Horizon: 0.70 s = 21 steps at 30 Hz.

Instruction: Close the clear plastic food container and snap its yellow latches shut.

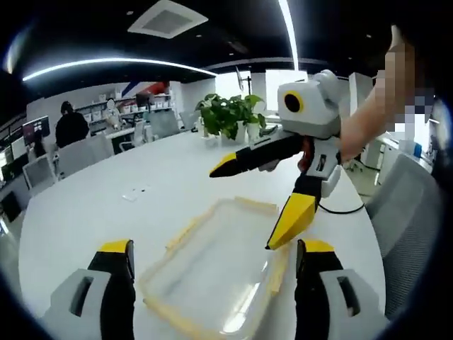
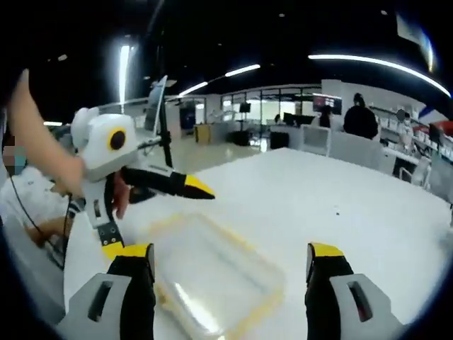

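**Container lid on, latches not yet confirmed**

Container (image 1: 223, 265) lies flat on the white table (image 1: 92, 212), between and just ahead of both grippers. Its clear lid looks seated over the tub, so the closing step seems done; the yellow latches (image 1: 185, 232) run along its edges, but blur hides whether any has been snapped down. I judge latching is what remains.

Left gripper (image 1: 212, 262) hangs over the near edge with jaws spread wide, holding nothing. Right gripper (image 2: 230, 265) is likewise spread and empty; in the left gripper view its lower jaw tip sits at or just above the container's right-hand latch, contact uncertain. A plant (image 1: 230, 113) stands farther back.
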Each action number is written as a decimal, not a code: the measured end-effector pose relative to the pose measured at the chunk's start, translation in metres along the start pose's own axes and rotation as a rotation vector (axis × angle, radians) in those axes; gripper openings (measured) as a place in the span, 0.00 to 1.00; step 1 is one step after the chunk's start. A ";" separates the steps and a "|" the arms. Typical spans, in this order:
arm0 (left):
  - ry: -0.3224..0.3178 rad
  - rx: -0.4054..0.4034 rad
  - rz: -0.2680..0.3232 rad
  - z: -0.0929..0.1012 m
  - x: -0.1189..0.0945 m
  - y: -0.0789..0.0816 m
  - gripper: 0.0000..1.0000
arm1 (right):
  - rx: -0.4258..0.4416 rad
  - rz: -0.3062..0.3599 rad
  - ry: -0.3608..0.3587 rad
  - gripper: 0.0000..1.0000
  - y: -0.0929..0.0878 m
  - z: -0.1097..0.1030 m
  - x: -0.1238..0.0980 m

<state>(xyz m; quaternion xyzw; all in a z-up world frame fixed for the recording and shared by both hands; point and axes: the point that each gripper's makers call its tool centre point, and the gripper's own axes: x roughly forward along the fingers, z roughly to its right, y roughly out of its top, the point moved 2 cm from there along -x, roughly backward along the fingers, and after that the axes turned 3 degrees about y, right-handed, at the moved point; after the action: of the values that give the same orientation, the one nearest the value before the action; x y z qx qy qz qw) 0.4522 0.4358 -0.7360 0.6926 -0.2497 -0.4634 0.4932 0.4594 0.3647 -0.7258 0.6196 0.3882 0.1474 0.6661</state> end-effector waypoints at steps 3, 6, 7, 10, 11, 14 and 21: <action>0.021 -0.036 0.011 -0.001 -0.002 0.001 0.94 | 0.027 0.004 -0.009 0.87 -0.002 0.000 -0.001; 0.040 -0.061 0.018 -0.002 -0.005 -0.002 0.95 | 0.031 0.014 -0.009 0.87 -0.001 -0.002 -0.001; 0.041 -0.076 0.023 -0.002 -0.005 -0.002 0.95 | 0.032 0.013 -0.004 0.86 -0.001 -0.003 -0.001; 0.071 -0.089 0.025 -0.006 -0.009 -0.003 0.96 | 0.021 0.013 -0.001 0.86 0.000 -0.004 -0.001; 0.078 -0.097 0.033 -0.007 -0.009 -0.002 0.96 | 0.022 0.016 -0.002 0.87 0.000 -0.004 -0.001; 0.106 -0.096 0.045 -0.011 -0.010 -0.001 0.96 | 0.034 0.029 -0.010 0.87 0.001 0.000 -0.003; 0.131 -0.127 0.031 -0.015 -0.017 -0.009 0.94 | 0.030 0.022 -0.011 0.86 0.001 0.005 -0.010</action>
<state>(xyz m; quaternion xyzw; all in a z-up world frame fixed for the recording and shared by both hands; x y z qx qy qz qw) 0.4571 0.4596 -0.7360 0.6847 -0.1978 -0.4244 0.5585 0.4568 0.3541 -0.7214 0.6343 0.3800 0.1457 0.6572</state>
